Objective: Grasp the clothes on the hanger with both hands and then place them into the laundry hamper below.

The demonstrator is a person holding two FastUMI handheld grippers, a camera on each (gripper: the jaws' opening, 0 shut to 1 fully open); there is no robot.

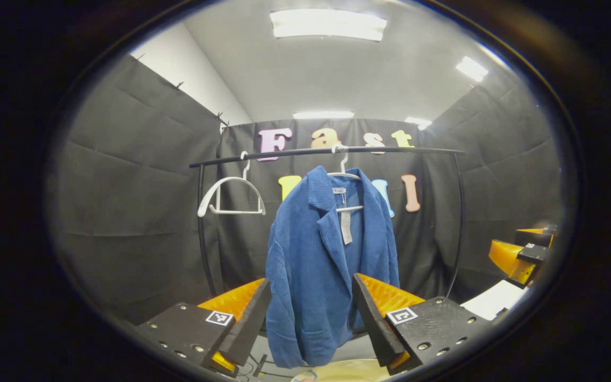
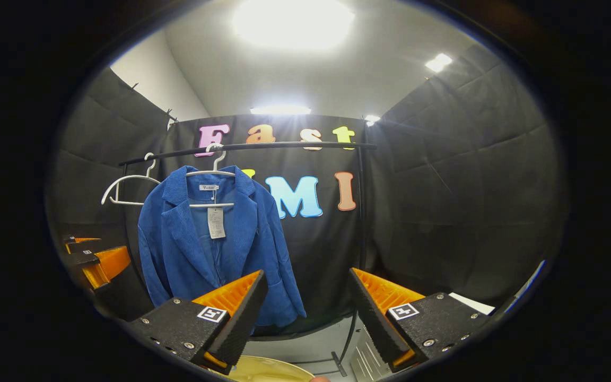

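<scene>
Black-draped booth: blue corduroy jacket (image 1: 326,265) on white hanger (image 2: 211,175), both grippers (image 1: 311,313) (image 2: 305,307) wide-jawed, empty; uneven pulls may snag its collar.

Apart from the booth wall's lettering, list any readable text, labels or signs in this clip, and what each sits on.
No text here can be read.
Neck label inside the blue corduroy jacket: a small white patch, too small to read.
White paper hang tag below the collar: print blurred.
Square black-and-white markers on the left claw and right claw: coded patterns, not words.
</scene>
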